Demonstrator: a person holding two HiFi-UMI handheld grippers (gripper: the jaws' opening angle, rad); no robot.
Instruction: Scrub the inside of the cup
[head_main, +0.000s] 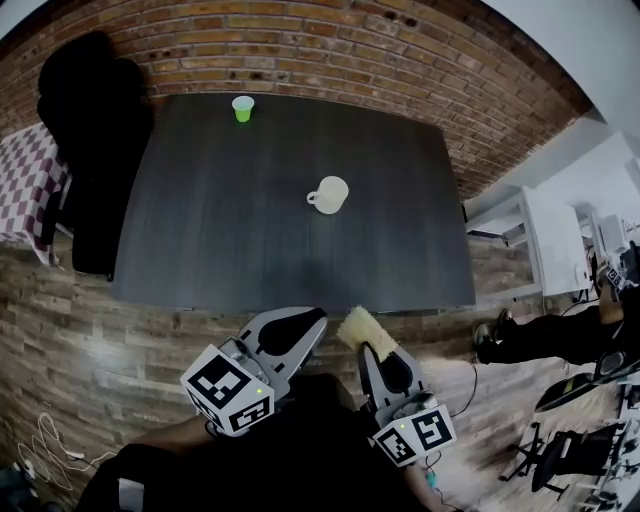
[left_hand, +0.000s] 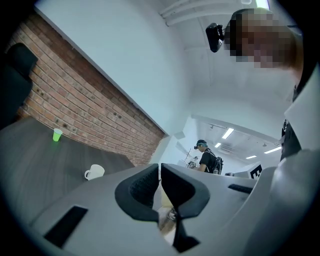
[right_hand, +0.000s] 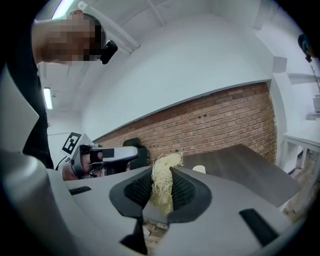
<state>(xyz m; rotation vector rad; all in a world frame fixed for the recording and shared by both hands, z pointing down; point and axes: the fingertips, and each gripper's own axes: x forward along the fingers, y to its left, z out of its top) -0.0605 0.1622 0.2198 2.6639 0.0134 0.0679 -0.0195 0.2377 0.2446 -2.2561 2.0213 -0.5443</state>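
While my right gripper (head_main: 372, 352) clamps a scrubber (head_main: 356, 326) poking toward the table (head_main: 200, 220), my left gripper (head_main: 305, 328) sits closed, empty; the cup (head_main: 330, 193) stands upright, handle pointing left.

An office-like workspace: a brick wall (head_main: 330, 50) runs along 12 o'clock behind a dark surface (head_main: 260, 240) on wood-plank flooring (head_main: 90, 340). White desks (head_main: 550, 235) stand at 3 o'clock, swivel chairs (head_main: 556, 458) at 4 o'clock, and strip lights (left_hand: 227, 133) line the ceiling beyond.
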